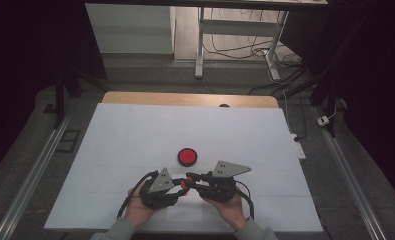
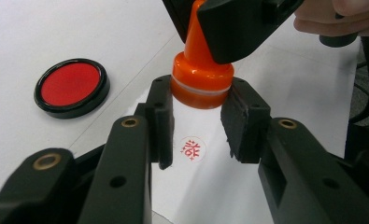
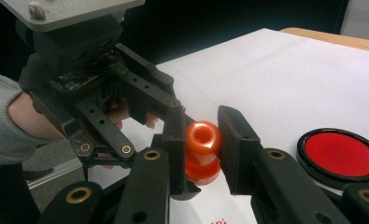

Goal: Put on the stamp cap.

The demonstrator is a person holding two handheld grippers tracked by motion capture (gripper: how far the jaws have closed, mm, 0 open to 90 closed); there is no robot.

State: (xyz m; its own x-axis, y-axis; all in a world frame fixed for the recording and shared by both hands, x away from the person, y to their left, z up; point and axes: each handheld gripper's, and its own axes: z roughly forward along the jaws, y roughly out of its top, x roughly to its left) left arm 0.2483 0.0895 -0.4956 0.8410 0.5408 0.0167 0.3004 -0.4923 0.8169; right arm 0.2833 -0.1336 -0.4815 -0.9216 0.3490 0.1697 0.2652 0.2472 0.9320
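Left gripper view gives me the clearest look at the orange stamp (image 2: pixel 202 79): it hangs above the white paper (image 2: pixel 275 93), its round base lifted off the sheet, with a red stamped mark (image 2: pixel 192 150) on the paper just below it. My left gripper (image 2: pixel 197 122) has its fingers (image 2: pixel 159 112) narrowed around the stamp's wide base, one pad on each side; they sit right against it, though I cannot tell how firmly they press. From above, the right gripper (image 2: pixel 229 28) comes down over the stamp's tapered neck and holds the upper part.

Right gripper view shows me the same stamp (image 3: pixel 202 149) from the handle end: its rounded knob sits between the right gripper's (image 3: pixel 202 154) fingers (image 3: pixel 236 140), which are drawn in close and clamped on it. Beyond, the other hand (image 3: pixel 37 121), in a grey sleeve (image 3: pixel 2 121), carries the left gripper.

To one side of the stamp lies a round ink pad (image 2: pixel 71 87), black-rimmed with a red face, flat on the paper and well apart from the fingers.

On the high view both grippers meet near the front edge of the desk (image 1: pixel 190 99), the stamp (image 1: pixel 184 183) between them and the ink pad (image 1: pixel 187 156) just beyond.
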